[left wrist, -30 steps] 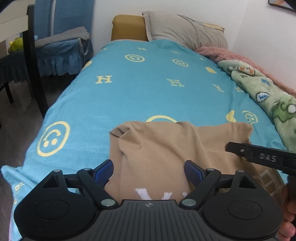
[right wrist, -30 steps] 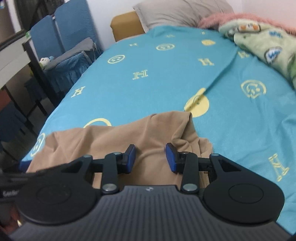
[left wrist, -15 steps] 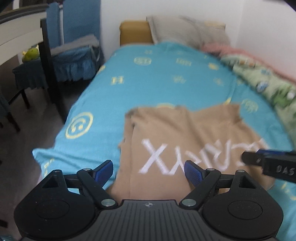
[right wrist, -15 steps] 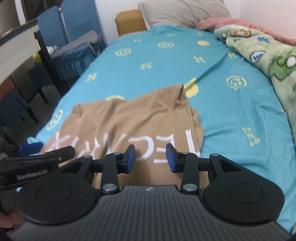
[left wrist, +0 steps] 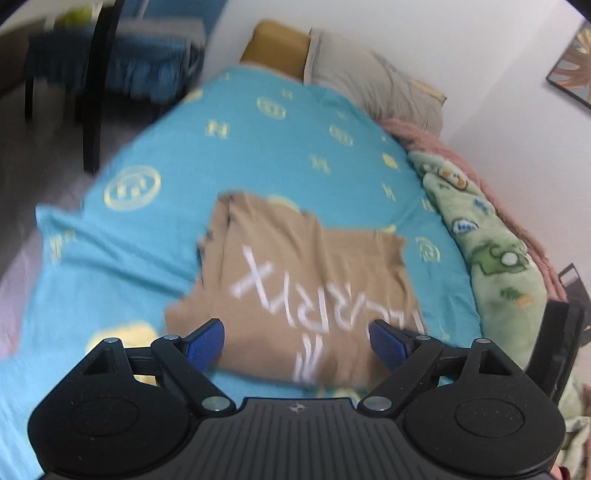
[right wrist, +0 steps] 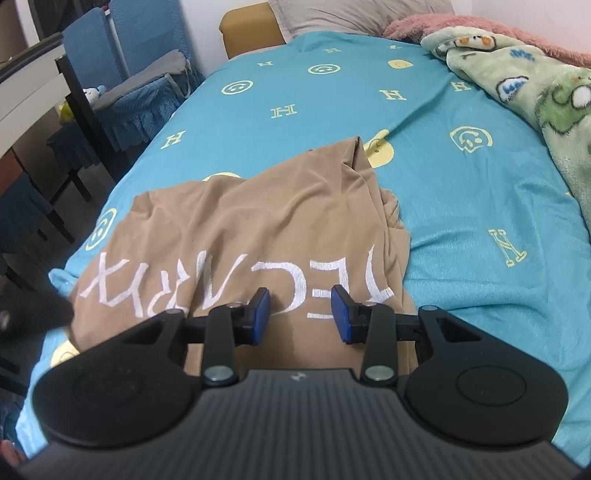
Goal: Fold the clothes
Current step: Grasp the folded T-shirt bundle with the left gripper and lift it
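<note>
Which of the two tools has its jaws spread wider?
The left tool: its blue pads stand far apart over the tan shirt, wider than the right tool's.

Before you, the shirt (right wrist: 236,236) lies on the bed (right wrist: 461,206), near its front edge. A blanket (right wrist: 535,96) runs along the bed's right side, a pillow (right wrist: 325,14) lies at its far end, and chairs (right wrist: 122,66) stand left.

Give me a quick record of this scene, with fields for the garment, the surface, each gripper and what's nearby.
garment: tan shirt with white lettering, spread out, rumpled
surface: blue bedsheet with yellow prints
left gripper: open, holding nothing
right gripper: open, above the lettering, holding nothing
nearby: green blanket along one bed edge, grey pillow at the head
</note>
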The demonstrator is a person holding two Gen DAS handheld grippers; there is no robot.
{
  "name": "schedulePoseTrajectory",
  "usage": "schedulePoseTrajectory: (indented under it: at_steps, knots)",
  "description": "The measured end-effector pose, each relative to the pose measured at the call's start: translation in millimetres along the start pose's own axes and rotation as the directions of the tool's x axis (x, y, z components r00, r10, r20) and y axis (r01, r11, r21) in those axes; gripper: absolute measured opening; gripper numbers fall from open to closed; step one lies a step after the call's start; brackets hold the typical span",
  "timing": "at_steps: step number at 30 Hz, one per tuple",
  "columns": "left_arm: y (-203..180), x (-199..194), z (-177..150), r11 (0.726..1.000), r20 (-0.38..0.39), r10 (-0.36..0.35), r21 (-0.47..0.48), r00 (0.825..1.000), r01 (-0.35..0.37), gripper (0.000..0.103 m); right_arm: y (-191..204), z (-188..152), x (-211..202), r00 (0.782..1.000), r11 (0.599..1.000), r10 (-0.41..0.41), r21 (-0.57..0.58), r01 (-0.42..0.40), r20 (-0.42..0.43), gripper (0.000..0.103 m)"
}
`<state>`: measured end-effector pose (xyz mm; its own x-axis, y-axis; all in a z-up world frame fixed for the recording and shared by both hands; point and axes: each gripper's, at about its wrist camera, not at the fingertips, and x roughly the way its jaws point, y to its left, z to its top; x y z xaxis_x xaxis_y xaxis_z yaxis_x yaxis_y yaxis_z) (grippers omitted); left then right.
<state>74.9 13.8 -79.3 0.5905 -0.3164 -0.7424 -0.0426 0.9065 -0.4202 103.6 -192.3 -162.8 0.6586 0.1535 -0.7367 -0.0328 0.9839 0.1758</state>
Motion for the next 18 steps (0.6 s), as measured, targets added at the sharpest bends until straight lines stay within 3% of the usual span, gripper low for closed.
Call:
schedulePoseTrajectory:
  at_steps: [4,8,14,18]
  knots:
    - [14,28,-7,0.997,-0.113,0.004,-0.076,0.994,-0.012,0.088,1,0,0,1.000,1.000,-0.003,-0.003,0.003,0.001,0.039]
    - [40,55,-8,0.967,-0.157,-0.034,-0.254,0.987,-0.007,0.089,1,0,0,1.000,1.000,-0.010,-0.014,0.010,0.003,0.039]
    - [52,58,-1,0.928,-0.025,-0.080,-0.368,0.996,0.065,0.093,1,0,1,1.000,1.000,-0.015,-0.013,0.015,0.005,0.039]
    - [59,44,0,0.896,0.078,-0.146,-0.412,0.986,0.165,0.087,2,1,2,1.000,1.000,-0.018,-0.013,0.018,0.007,0.039]
